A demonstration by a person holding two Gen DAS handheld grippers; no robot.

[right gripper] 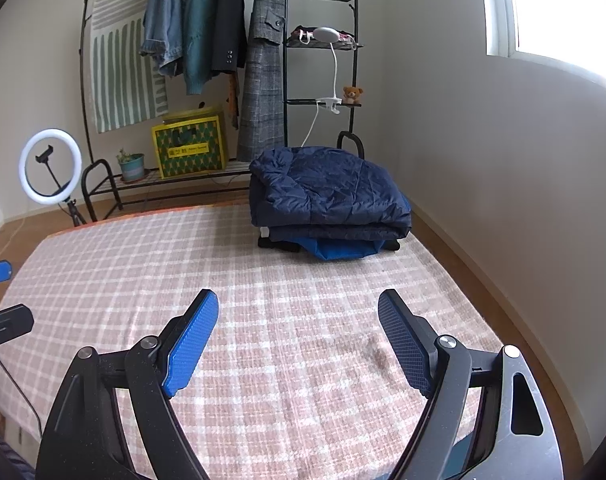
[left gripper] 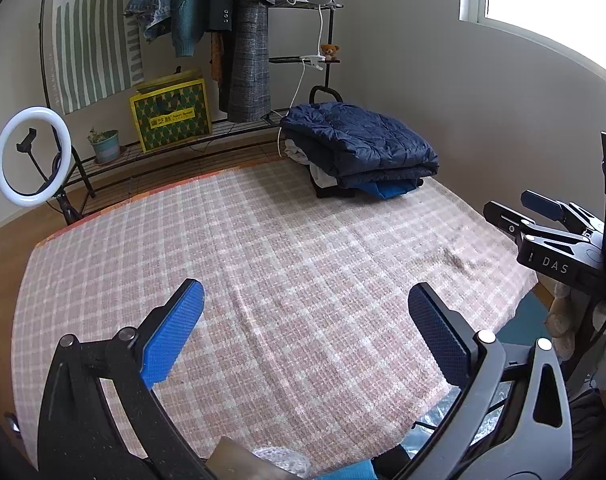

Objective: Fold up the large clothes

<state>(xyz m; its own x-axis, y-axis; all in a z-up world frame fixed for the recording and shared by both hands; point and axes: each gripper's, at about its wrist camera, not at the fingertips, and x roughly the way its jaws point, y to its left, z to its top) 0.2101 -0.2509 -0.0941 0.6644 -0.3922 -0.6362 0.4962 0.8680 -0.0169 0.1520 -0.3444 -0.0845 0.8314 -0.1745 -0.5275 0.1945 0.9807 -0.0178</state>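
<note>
Both grippers hang above the near edge of the bed (right gripper: 287, 320), and neither holds anything. The left gripper (left gripper: 305, 304) has its blue-padded fingers (left gripper: 175, 332) spread wide, only the pink-and-white plaid cover visible between them. The right gripper (right gripper: 299, 312) matches it, fingers (right gripper: 193, 344) released and apart over the same cover.

The folded clothes sit in a pile (right gripper: 327, 204) at the far right corner of the bed, close to the wall. A quilted navy jacket (left gripper: 359, 138) lies on top, folded flat, with a bright blue garment (right gripper: 343, 249) peeking out underneath and something white (left gripper: 303, 158) showing at the pile's left side. Both grippers are well apart from the pile.

Beyond the far edge of the bed stands a black clothes rack (right gripper: 323, 44) with jackets hanging from it, a yellow-and-green bag (left gripper: 171, 116) and a small potted plant (left gripper: 105, 144) on its bottom shelf. A lit ring light (left gripper: 33, 156) stands on the floor off the bed's far left corner.
</note>
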